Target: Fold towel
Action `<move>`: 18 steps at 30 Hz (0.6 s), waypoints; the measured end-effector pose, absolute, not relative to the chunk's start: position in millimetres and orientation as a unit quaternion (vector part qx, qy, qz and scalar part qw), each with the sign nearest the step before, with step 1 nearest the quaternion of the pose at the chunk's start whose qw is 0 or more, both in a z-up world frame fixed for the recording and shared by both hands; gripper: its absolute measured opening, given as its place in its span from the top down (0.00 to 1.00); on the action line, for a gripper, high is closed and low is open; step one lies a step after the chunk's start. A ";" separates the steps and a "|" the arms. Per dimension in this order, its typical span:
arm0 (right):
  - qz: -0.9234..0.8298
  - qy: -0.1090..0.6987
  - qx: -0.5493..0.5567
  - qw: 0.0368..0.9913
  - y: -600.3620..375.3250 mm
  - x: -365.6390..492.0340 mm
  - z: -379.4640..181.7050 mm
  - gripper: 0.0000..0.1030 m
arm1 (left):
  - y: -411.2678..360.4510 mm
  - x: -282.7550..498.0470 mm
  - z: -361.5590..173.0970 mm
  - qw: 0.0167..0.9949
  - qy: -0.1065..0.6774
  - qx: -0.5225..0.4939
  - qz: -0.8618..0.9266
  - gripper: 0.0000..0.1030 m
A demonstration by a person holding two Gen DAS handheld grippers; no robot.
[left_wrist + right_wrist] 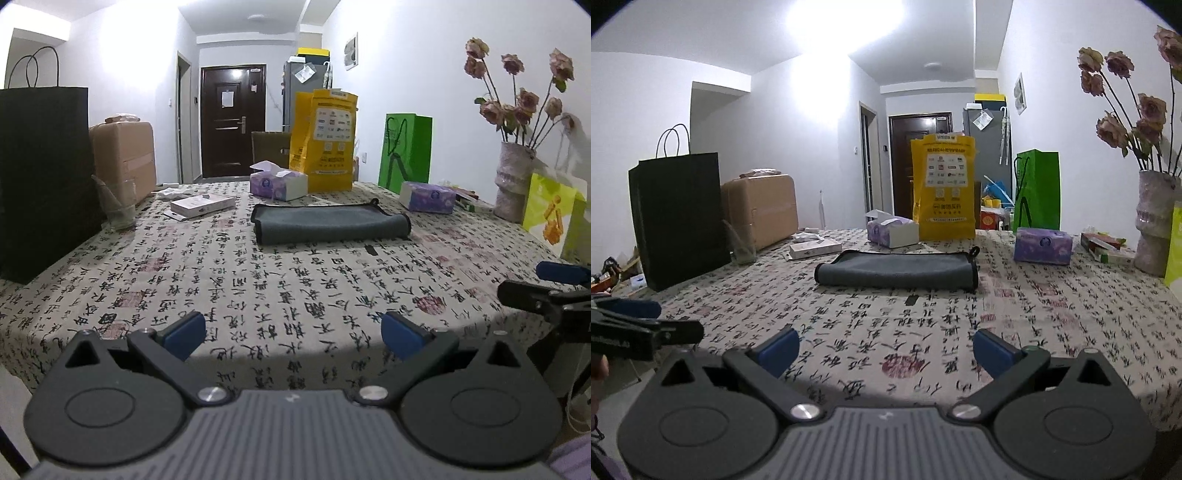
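A grey towel (328, 223) with a black edge lies folded over on the patterned tablecloth (258, 280), far ahead of both grippers; it also shows in the right wrist view (897, 269). My left gripper (293, 334) is open and empty near the table's front edge. My right gripper (886, 350) is open and empty, also at the front edge. The right gripper shows at the right edge of the left wrist view (554, 291), and the left gripper at the left edge of the right wrist view (635, 325).
Behind the towel stand two tissue boxes (279, 181) (428, 195), a yellow bag (325, 140), a green bag (406, 151), and a vase of flowers (515, 181). A black bag (40, 177), a glass (116, 205) and a flat white box (203, 205) stand at the left.
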State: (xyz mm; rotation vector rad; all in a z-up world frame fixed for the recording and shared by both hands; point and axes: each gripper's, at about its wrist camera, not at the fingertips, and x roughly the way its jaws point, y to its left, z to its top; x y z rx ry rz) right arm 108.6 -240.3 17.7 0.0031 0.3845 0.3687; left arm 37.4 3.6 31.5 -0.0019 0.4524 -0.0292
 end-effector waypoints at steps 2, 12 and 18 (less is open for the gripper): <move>0.180 0.191 0.001 0.965 -239.6 104.7 14.8 0.02 | 1.0 33.9 29.1 0.974 0.225 0.003 -0.015 0.00; 0.185 0.198 -0.010 0.963 -233.4 90.6 7.3 0.02 | 3.4 21.3 22.5 0.975 0.221 0.000 -0.001 0.00; 0.190 0.197 -0.017 0.962 -232.4 82.5 5.3 0.02 | 7.1 17.1 18.6 0.974 0.227 -0.004 0.002 0.00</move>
